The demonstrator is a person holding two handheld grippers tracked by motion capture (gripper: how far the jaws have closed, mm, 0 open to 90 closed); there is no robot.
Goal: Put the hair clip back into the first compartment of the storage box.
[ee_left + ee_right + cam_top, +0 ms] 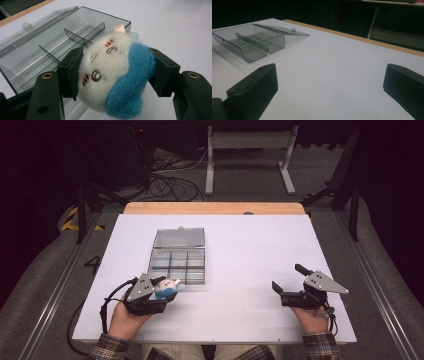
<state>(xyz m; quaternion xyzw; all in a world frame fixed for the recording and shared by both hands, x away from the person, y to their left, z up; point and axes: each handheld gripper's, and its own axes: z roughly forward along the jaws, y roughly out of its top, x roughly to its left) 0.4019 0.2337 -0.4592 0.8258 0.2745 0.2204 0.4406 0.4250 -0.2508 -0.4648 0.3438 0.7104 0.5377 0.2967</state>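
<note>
A small felt doll head (pixel 112 75), white with blue hair and a drawn face, sits pinched between the two black jaws of my left gripper (pixel 115 72). From above, the doll (pixel 166 288) and the left gripper (pixel 159 292) hang just in front of the near edge of a clear compartment box (pixel 177 261) whose lid lies open behind it. The box (pixel 50 50) has several empty compartments. My right gripper (pixel 287 279) rests at the table's right front, jaws wide apart with nothing between them. The same jaws of the right gripper (pixel 329 87) frame bare white table.
The white table top (pixel 250 250) has a wooden strip along its far edge. In the right gripper view the box (pixel 249 42) lies far off to the left. A metal stand (pixel 250 150) and cables sit on the floor beyond the table.
</note>
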